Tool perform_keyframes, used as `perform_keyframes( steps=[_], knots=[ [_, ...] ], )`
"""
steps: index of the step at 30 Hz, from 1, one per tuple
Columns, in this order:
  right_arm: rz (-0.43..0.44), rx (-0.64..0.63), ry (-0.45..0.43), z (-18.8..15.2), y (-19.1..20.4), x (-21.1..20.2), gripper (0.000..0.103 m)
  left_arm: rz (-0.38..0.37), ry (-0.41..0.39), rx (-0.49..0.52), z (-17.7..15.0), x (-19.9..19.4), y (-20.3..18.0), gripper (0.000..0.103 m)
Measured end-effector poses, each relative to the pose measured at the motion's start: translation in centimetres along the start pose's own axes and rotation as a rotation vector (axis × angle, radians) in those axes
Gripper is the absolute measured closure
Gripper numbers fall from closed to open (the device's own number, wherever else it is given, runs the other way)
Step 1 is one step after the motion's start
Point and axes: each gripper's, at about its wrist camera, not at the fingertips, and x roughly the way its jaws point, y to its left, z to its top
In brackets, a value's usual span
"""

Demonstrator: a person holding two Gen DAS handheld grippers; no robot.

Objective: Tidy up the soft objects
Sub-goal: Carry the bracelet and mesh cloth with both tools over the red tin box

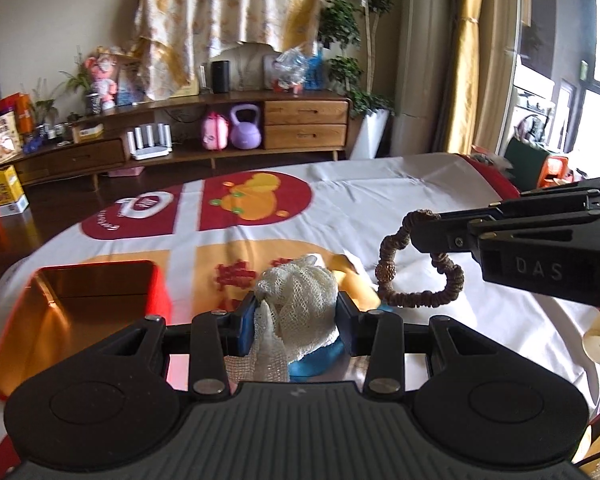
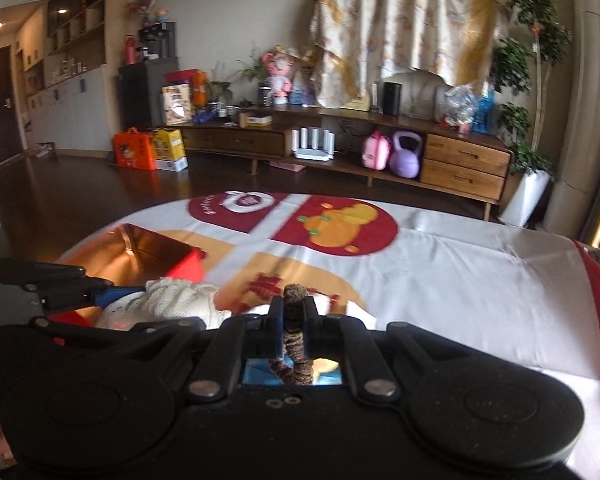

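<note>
- In the left wrist view, the left claw [image 1: 296, 320] was clamped on a bundle of white mesh cloth [image 1: 300, 304], its blue pads pressing the cloth from both sides, with loose folds hanging down between the fingers
- Under that cloth lay a blue item [image 1: 316, 360], only partly seen, so what it was I could not tell
- In the right wrist view, the right claw [image 2: 292, 316] was closed tight on a brown scrunchie [image 2: 294, 344], a knob of it poking above the fingertips and the rest drooping below them
- From the left wrist view the same scrunchie [image 1: 416, 264] hung as an open loop from the right claw [image 1: 428, 232], lifted off the cloth-covered counter [image 1: 420, 184]
- Just beyond the mesh cloth a yellow-orange soft thing [image 1: 360, 284] lay on the counter, mostly hidden
- To the left stood an open red box [image 1: 100, 292], its shiny inside showing, with the left claw just beside it in the right wrist view
- The counter's cover was white with red and orange printed patches [image 2: 332, 224]
- Farther off, across dark floor, ran a long wooden cabinet [image 2: 460, 160] with a purple kettlebell [image 2: 406, 156] and a pink bag [image 2: 376, 152] in its open bay
- Above it hung a pale patterned sheet [image 2: 400, 20], and a leafy potted tree [image 2: 536, 80] stood at the right end
</note>
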Motion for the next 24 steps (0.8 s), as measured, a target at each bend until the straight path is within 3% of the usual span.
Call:
perform_keyframes(
  steps=[12, 24],
  knots=[
    [0.077, -0.089, -0.020, 2.7, 6.9, 0.7, 0.096, 0.082, -0.019, -0.059, 0.7, -3.0, 6.1, 0.063],
    [0.136, -0.147, -0.002, 5.2, 13.0, 3.9, 0.096, 0.174, 0.000, -0.127, 1.6, -3.7, 13.9, 0.063]
  ],
)
